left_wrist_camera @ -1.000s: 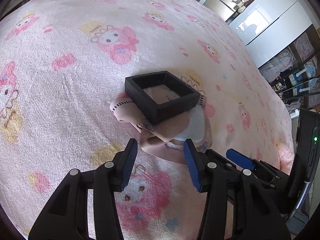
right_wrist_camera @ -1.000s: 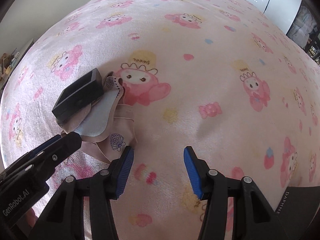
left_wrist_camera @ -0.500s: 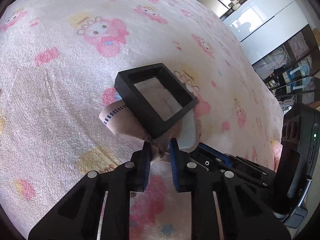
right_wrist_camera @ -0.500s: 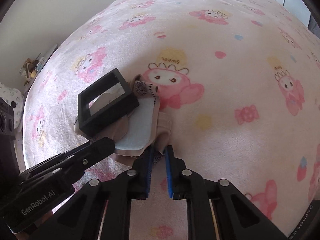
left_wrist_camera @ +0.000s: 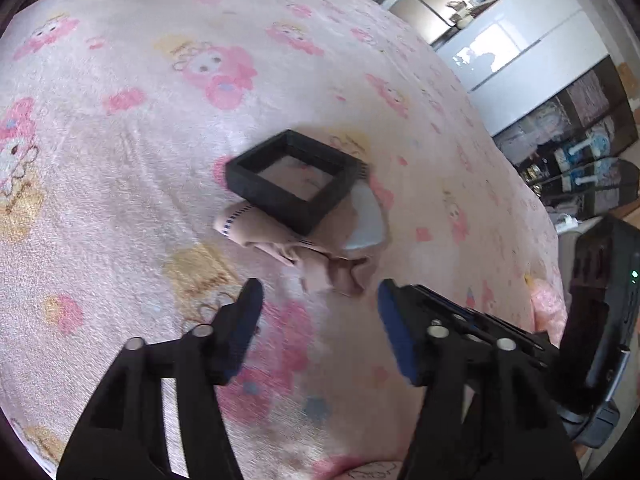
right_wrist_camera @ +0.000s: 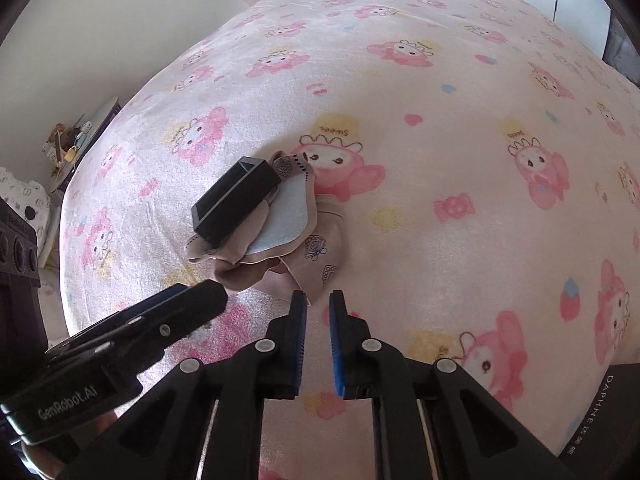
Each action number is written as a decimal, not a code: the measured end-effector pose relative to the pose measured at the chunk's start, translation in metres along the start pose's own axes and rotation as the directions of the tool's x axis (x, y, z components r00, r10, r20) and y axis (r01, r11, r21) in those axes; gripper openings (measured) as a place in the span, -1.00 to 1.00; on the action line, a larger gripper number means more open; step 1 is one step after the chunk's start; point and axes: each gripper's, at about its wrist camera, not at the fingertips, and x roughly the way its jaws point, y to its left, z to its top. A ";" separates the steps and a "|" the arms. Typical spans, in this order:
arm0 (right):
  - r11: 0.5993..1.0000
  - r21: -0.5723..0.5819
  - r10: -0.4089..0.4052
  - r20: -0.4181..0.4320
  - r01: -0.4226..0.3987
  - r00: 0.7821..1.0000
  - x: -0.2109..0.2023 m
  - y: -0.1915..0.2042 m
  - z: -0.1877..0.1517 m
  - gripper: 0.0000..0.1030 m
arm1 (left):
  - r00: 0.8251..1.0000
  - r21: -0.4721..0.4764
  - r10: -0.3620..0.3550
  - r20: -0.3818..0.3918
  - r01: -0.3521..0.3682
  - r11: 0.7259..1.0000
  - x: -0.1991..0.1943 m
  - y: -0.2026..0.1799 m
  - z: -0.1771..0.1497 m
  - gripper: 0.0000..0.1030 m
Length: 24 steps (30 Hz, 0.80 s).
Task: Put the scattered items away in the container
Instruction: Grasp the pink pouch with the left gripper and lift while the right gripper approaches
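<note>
Now my left gripper (left_wrist_camera: 318, 300) is opening wide, nothing between its fingers. My right gripper (right_wrist_camera: 318, 300) is opening too, still narrow, empty. Just ahead, the beige cloth (right_wrist_camera: 288, 248) lies crumpled under the black container (left_wrist_camera: 292, 182) on the pink blanket (right_wrist_camera: 460, 184).

Blanket (right_wrist_camera: 460, 208): pale pink, printed with pink cartoon figures, yellow patches, small blue dots. Container (left_wrist_camera: 294, 178): plain black. Cloth (right_wrist_camera: 316, 256): beige-pink, dark fan motifs, dashed dark edging; light blue-white lining. Gripper pads (left_wrist_camera: 400, 344): blue on black frames.
</note>
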 end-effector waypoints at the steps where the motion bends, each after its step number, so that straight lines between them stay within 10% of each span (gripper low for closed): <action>1: 1.000 0.006 -0.006 -0.006 0.006 1.000 0.004 -0.002 0.002 -0.52 | 1.000 0.000 0.025 -0.003 -0.025 1.000 0.004 0.004 0.002 0.26; 11: 0.998 0.014 0.056 -0.043 -0.055 0.998 0.055 -0.011 0.017 -0.22 | 0.999 -0.026 -0.047 0.013 0.047 0.999 0.043 0.013 0.024 0.08; 16: 0.996 0.011 0.089 -0.033 -0.089 0.995 0.055 -0.011 0.015 -0.78 | 0.997 0.005 -0.076 -0.001 0.076 0.997 0.041 0.001 0.018 -0.57; 24: 0.984 0.078 0.159 0.036 -0.162 0.987 -0.005 -0.019 -0.013 -0.92 | 0.984 0.115 -0.177 -0.007 0.177 0.978 -0.015 -0.040 -0.005 -0.70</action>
